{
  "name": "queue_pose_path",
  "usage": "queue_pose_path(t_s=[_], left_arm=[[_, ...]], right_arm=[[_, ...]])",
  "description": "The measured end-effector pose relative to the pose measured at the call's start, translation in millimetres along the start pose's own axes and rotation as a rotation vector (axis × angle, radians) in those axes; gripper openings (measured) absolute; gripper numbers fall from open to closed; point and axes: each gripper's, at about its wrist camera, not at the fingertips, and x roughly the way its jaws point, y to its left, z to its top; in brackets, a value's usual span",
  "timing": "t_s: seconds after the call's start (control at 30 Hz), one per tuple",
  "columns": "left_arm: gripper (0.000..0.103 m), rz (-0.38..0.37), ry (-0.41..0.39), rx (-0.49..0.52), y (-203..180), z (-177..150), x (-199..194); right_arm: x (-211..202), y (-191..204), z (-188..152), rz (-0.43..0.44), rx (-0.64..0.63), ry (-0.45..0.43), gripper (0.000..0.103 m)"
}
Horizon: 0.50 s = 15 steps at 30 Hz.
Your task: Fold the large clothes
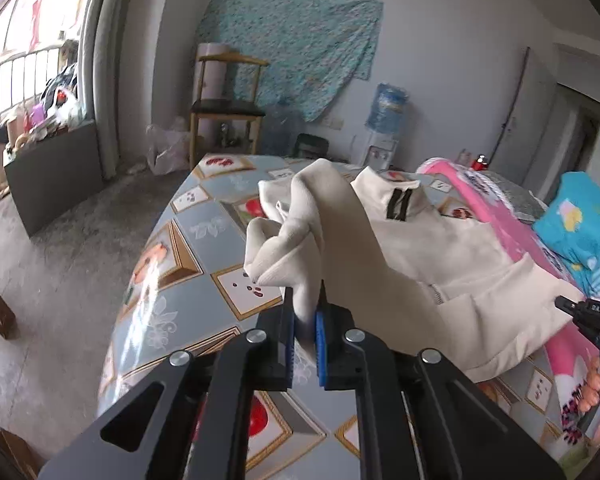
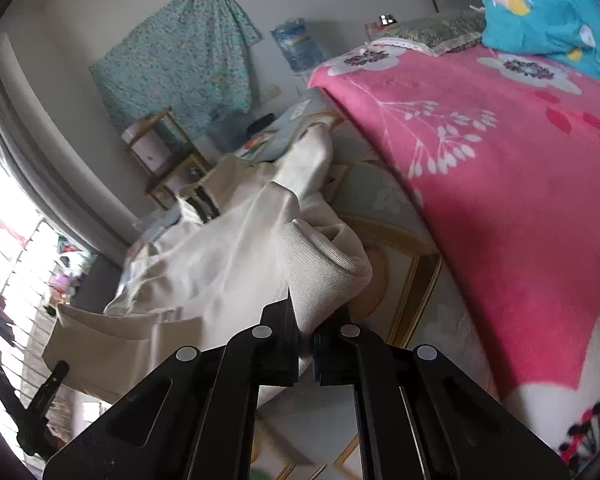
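A cream-white jacket [image 1: 432, 248] with a black-striped collar lies on the patterned table [image 1: 188, 236]. My left gripper [image 1: 306, 320] is shut on one ribbed sleeve cuff and holds that sleeve lifted above the table. My right gripper [image 2: 306, 320] is shut on the other ribbed cuff [image 2: 324, 276] of the same jacket [image 2: 204, 260], raised over the table [image 2: 396, 292]. The right gripper's tip also shows at the right edge of the left wrist view [image 1: 580, 312], by the jacket's hem.
A pink flowered blanket [image 2: 500, 168] and a blue pillow [image 1: 580, 224] lie right of the jacket. A wooden chair [image 1: 228, 108], a water dispenser [image 1: 384, 120] and a hanging teal cloth [image 1: 300, 40] stand at the far wall. Bare floor [image 1: 60, 260] lies left of the table.
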Motion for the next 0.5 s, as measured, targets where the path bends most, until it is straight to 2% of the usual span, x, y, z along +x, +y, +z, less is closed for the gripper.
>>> queue_pose_path(t_s=[0.17, 0.27, 0.33, 0.4, 0.43, 0.47, 0.5], left_arm=[[0.008, -0.034, 0.056, -0.029, 18.5, -9.1, -32.5], [0.008, -0.020, 0.145, -0.072, 37.6, -28.6, -40.8], [0.010, -0.009, 0.232, -0.119, 54.3, -46.4, -27.8], [0.014, 0.009, 0.312, -0.148, 65.8, -61.7, -10.4], [0.020, 0.016, 0.349, -0.167, 73.6, -71.2, -0.6], [0.027, 0.025, 0.372, -0.184, 77.8, -75.5, 4.3], [0.031, 0.025, 0.396, -0.216, 83.5, -79.2, 7.0]], right_arm=[[-29.3, -8.7, -25.1, 0.031, 0.058, 0.052, 0.005], [-32.4, -20.2, -43.6, 0.019, 0.076, 0.098, 0.005], [-22.5, -28.8, -53.2, -0.002, 0.073, 0.137, 0.007], [-7.7, -33.0, -58.9, -0.067, 0.036, 0.184, 0.019], [-2.4, -34.0, -60.9, -0.100, 0.015, 0.203, 0.024], [3.6, -34.5, -62.7, -0.153, -0.019, 0.230, 0.039], [3.3, -33.3, -62.1, -0.165, -0.040, 0.235, 0.043]])
